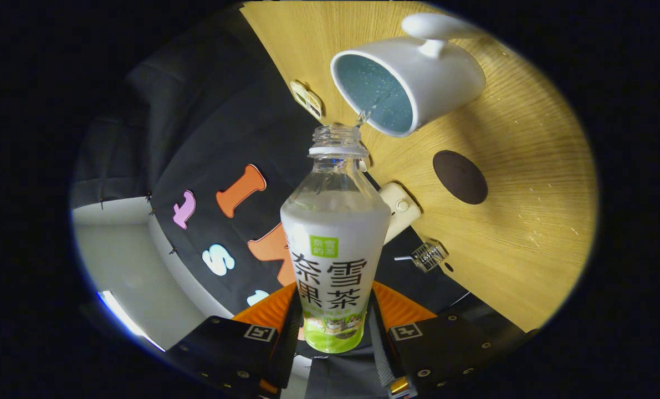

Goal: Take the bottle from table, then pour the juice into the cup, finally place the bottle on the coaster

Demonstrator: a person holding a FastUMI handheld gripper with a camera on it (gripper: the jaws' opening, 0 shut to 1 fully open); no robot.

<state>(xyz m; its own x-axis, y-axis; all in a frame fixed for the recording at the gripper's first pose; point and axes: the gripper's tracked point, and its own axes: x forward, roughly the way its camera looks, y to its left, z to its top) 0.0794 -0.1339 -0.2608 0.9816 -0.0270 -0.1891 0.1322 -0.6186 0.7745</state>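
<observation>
1. Gripping the bottle (334,244) low on its labelled body, the gripper (334,338) has its fingers closed on either side of it; both appear to press on the bottle, which sits between them and runs forward from them.
2. The bottle is uncapped and tipped, its open neck pointing toward the cup (413,83). A thin clear stream leaves the mouth and enters the cup just beyond it.
3. The cup is white outside, blue-grey within, with droplets on the inner wall; its handle faces away from the bottle. It stands on the wooden surface (529,210).
4. The dark round coaster (460,177) lies on the surface beside the cup, apart from it and unoccupied.
5. A small white device (399,213) and a clear clip (428,255) lie at the surface's near edge, beside the bottle's shoulder.
6. Judgement: the pouring step is in hand. The body above the label looks largely clear, so the pour seems well advanced.
7. The next move calls for righting the bottle without dripping, carrying it past the cup to the coaster and setting it upright, centred, before opening the fingers.
</observation>
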